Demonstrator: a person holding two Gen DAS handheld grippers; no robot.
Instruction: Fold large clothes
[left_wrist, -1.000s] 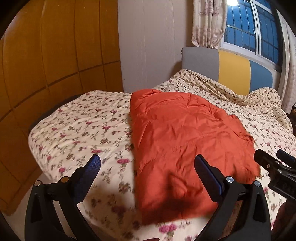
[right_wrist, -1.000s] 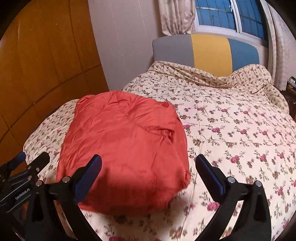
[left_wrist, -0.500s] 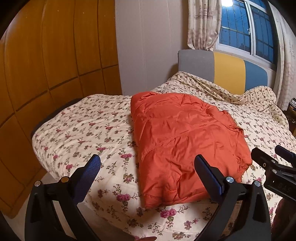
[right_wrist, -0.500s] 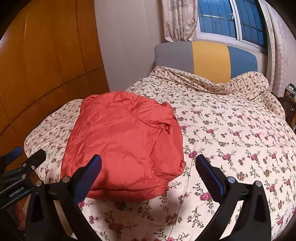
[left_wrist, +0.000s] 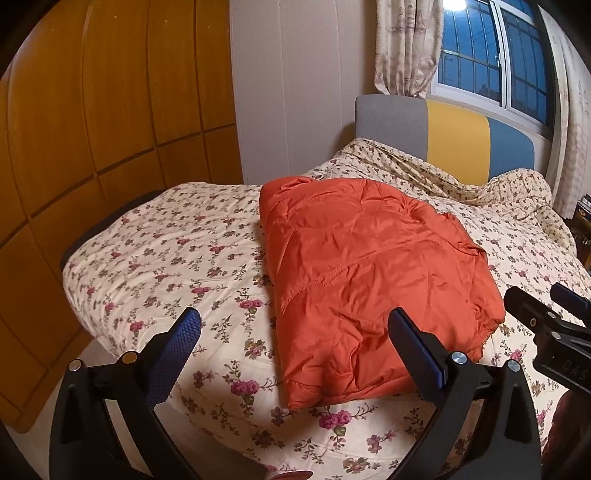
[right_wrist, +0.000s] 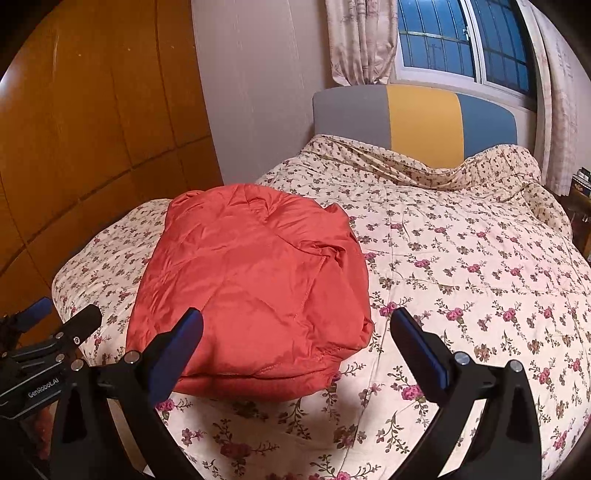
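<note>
An orange puffy jacket (left_wrist: 365, 273) lies folded into a compact rectangle on the floral bed cover (left_wrist: 173, 254); it also shows in the right wrist view (right_wrist: 255, 288). My left gripper (left_wrist: 295, 328) is open and empty, held off the bed's near edge, in front of the jacket. My right gripper (right_wrist: 295, 328) is open and empty, also back from the jacket's near edge. Each gripper shows in the other's view, the right one (left_wrist: 546, 321) and the left one (right_wrist: 55, 325).
The bed has a grey, yellow and blue headboard (right_wrist: 413, 118) under a window with curtains (right_wrist: 362, 40). A wooden wardrobe (left_wrist: 92, 110) stands close on the left. The bed cover (right_wrist: 461, 266) spreads to the right of the jacket.
Both grippers have pulled back and up from the jacket, which now lies farther off in both views. The jacket has not changed shape.
</note>
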